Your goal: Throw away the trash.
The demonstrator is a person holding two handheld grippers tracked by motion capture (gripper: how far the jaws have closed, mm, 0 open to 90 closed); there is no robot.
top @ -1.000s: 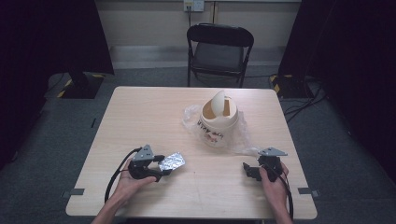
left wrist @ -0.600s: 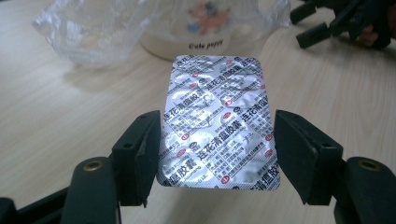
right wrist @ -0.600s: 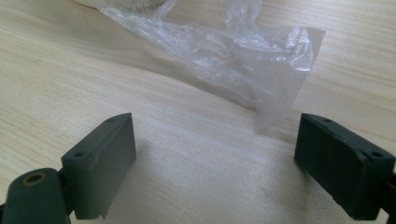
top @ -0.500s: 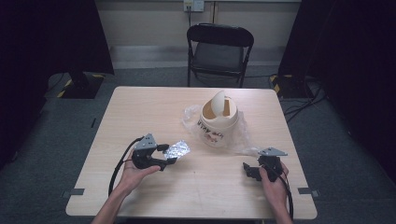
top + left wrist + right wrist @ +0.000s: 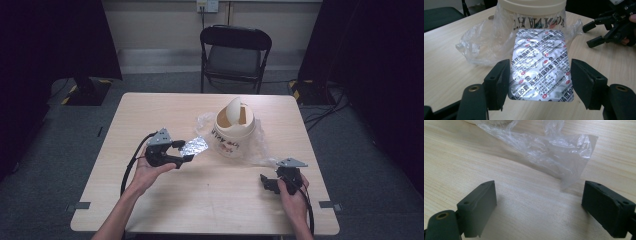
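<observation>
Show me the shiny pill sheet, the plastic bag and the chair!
pill sheet (image 5: 540, 65), left gripper view, middle of its foil back.
plastic bag (image 5: 554, 150), right gripper view, crinkled clear middle.
chair (image 5: 235, 60), high view, its seat.

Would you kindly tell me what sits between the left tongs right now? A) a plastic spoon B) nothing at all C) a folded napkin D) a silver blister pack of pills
D: the left tongs frame a silver foil blister pack with red and black print, pointed toward the cream tub.

table (image 5: 150, 210): light wood | on it: clear plastic bag (image 5: 260, 145), cream tub (image 5: 234, 131)
</observation>
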